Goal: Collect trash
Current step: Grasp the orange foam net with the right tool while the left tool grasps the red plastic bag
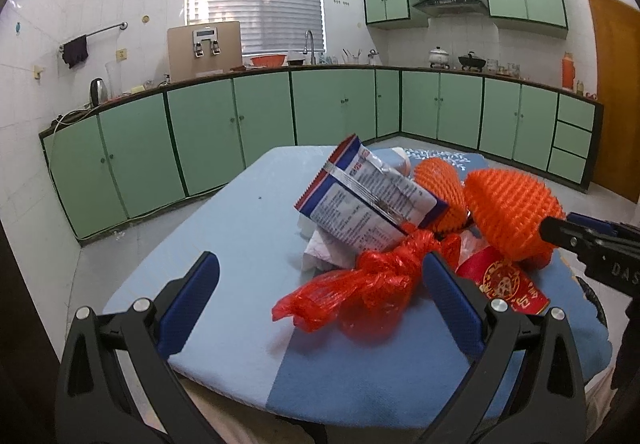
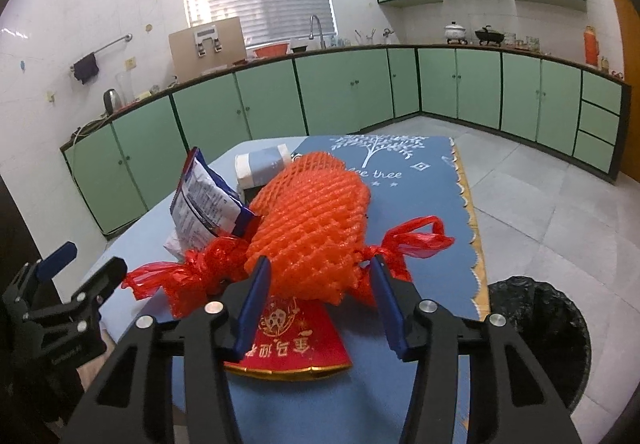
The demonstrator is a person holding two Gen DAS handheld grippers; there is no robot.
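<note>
A pile of trash lies on the blue table (image 1: 224, 244): an orange foam fruit net (image 2: 308, 212), a crumpled red plastic bag (image 1: 360, 292), a blue-and-white snack wrapper (image 1: 368, 196), a red envelope with gold print (image 2: 296, 340) and white paper (image 1: 320, 252). My right gripper (image 2: 320, 284) has its jaws around the near end of the orange net (image 1: 512, 212) and holds it. My left gripper (image 1: 320, 284) is open, its jaws on either side of the red bag (image 2: 188, 276) without touching it.
A bin with a black bag (image 2: 540, 332) stands on the floor at the table's right edge. A tissue pack (image 2: 262, 168) lies behind the pile. A second orange net (image 1: 440, 188) sits behind the wrapper. Green cabinets (image 1: 240, 124) line the walls.
</note>
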